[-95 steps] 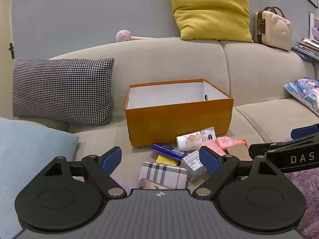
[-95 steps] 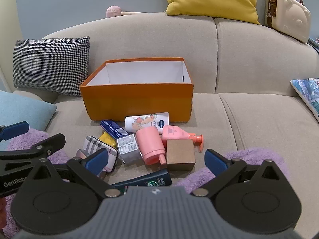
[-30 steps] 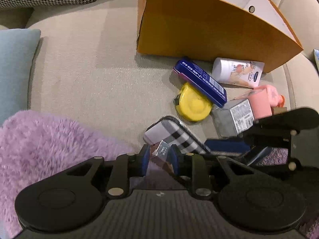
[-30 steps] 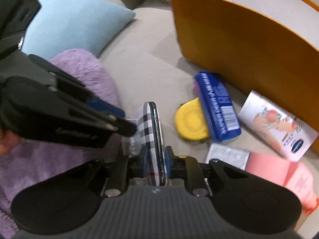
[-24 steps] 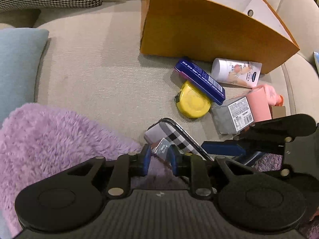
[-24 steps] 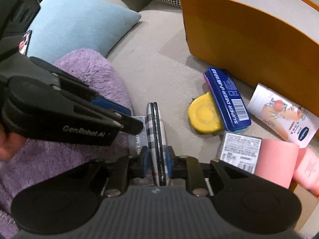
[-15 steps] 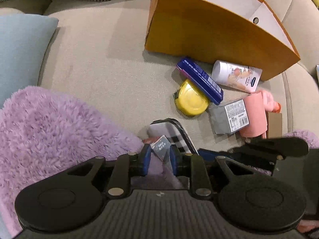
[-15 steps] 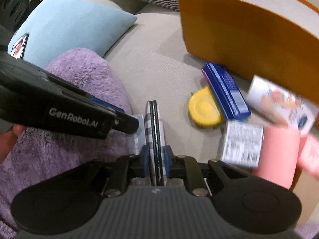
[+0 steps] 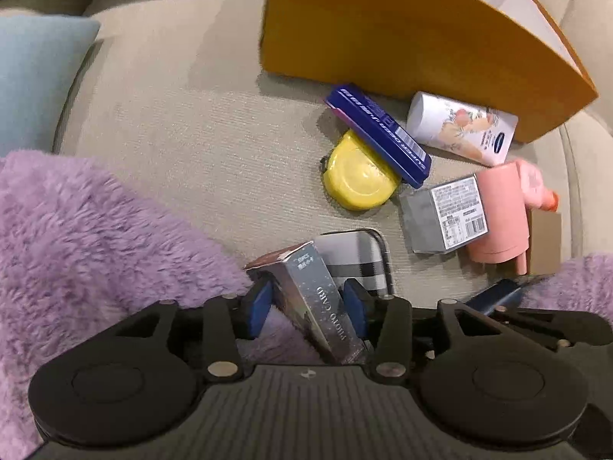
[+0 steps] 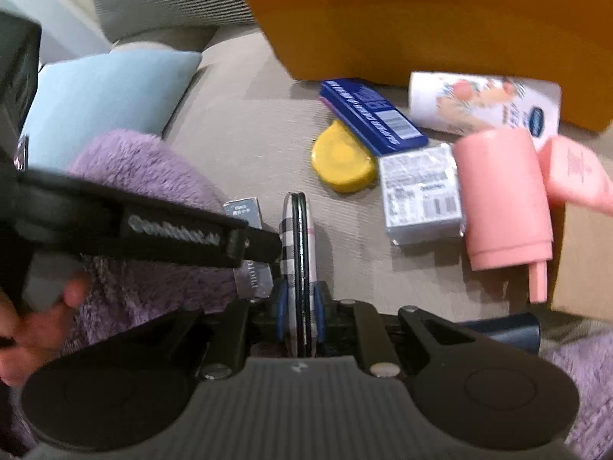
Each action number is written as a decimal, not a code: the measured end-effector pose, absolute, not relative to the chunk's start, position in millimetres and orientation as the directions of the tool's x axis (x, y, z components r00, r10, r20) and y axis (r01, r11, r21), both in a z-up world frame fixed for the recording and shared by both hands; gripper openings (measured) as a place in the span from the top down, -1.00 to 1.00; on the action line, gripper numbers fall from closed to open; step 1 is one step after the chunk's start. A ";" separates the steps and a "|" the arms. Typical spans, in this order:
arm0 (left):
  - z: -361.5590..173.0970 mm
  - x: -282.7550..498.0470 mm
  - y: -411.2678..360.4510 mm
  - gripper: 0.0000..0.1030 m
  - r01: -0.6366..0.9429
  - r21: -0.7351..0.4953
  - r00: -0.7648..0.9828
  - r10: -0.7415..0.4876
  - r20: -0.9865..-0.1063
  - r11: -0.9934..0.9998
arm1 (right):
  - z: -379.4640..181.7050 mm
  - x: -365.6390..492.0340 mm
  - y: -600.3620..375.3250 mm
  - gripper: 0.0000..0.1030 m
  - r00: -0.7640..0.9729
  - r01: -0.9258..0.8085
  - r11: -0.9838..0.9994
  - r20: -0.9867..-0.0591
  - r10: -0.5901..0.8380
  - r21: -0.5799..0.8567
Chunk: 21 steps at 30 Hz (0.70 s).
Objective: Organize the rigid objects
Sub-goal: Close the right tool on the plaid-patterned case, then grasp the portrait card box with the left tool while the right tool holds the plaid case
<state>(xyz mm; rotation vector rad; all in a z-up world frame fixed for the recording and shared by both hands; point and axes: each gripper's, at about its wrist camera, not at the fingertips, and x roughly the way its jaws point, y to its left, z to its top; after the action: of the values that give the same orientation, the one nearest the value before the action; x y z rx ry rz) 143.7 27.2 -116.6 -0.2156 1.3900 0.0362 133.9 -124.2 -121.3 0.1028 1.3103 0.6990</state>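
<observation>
The left gripper [image 9: 308, 308] has just been opening; its blue pads flank a glossy silver photo card box [image 9: 318, 299] without pressing it, over fluffy purple fleece [image 9: 95, 230]; the right gripper [image 10: 300, 316] pinches a flat plaid case [image 10: 300, 237] on edge; beyond, on ribbed beige sofa fabric [image 9: 191, 134], lie a round yellow tape measure [image 9: 358, 178], a navy box [image 9: 379, 134] and a smooth orange cardboard box [image 9: 402, 38].

The orange box [image 9: 402, 34] is cut off by the top edge in both views, so its inside is hidden. The brown block [image 9: 546, 241] is largely covered by the pink bottle [image 9: 498, 214]. Only a corner of the dark tube [image 9: 498, 295] is seen past the purple blanket [image 9: 95, 237]. In the right wrist view, the lettering on the white tube [image 10: 486, 103] is blurred beyond reading.
</observation>
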 end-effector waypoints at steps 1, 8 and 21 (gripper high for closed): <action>-117.1 143.3 26.1 -0.05 -0.148 -0.126 0.186 -0.098 -0.978 0.981 | -121.6 133.5 -126.3 0.72 0.090 -0.405 0.797 -0.848 0.522 0.447; -112.3 140.0 34.0 0.17 -0.179 -0.155 0.196 -0.119 -0.973 0.972 | -119.4 130.6 -126.3 0.72 0.129 -0.403 0.798 -0.835 0.535 0.448; -105.2 150.3 20.4 1.00 -0.142 -0.217 0.231 -0.181 -0.956 0.966 | -106.8 132.0 -133.5 0.75 0.216 -0.431 0.814 -0.831 0.513 0.390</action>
<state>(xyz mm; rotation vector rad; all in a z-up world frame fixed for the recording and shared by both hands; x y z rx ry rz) 150.3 20.4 -105.2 -0.2822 1.3428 -0.0272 132.0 -133.5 -106.8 0.0810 1.1846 0.6544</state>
